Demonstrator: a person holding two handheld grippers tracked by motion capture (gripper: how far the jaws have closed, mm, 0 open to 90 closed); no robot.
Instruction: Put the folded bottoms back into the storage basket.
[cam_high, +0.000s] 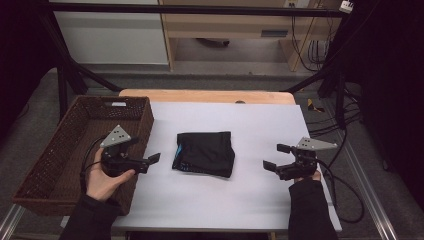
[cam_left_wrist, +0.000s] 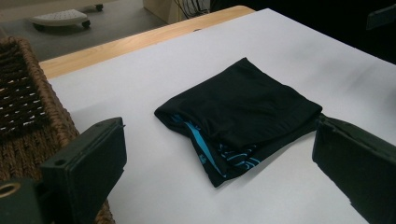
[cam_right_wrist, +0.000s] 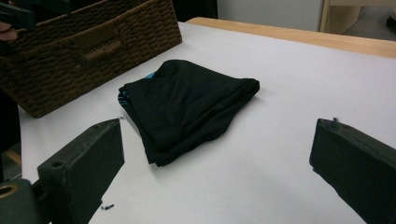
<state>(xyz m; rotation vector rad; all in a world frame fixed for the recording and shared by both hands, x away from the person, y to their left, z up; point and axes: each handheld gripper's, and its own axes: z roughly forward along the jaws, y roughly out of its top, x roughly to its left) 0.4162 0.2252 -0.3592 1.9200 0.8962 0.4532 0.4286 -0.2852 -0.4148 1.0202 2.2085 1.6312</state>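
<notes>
Basket (cam_high: 60, 165) sits at the table's left edge, brown wicker, partly overhanging the white table (cam_high: 210, 200).

Left tool (cam_high: 148, 150) is held over the basket's right rim, jaws wide apart, gripping nothing, pointing right toward the garment. In the left gripper view the basket wall (cam_left_wrist: 28, 102) is just beside the left jaw and the garment (cam_left_wrist: 243, 112) lies ahead between the jaws, nearer the right one; its right corner looks to meet that jaw's tip, contact unclear.

Garment (cam_high: 205, 152): folded black cloth with a blue-patterned band on its left edge, flat on the table, roughly centre. It lies between the two tools, near the left one, farther from the right one. No tool grips it.

Right tool (cam_high: 276, 157) is held over the table's right side, jaws wide apart, empty, pointing left at the garment. In the right gripper view the garment (cam_right_wrist: 187, 105) sits ahead, shifted toward the left jaw, clear of both jaws, with the basket (cam_right_wrist: 84, 51) beyond it at upper left.
</notes>
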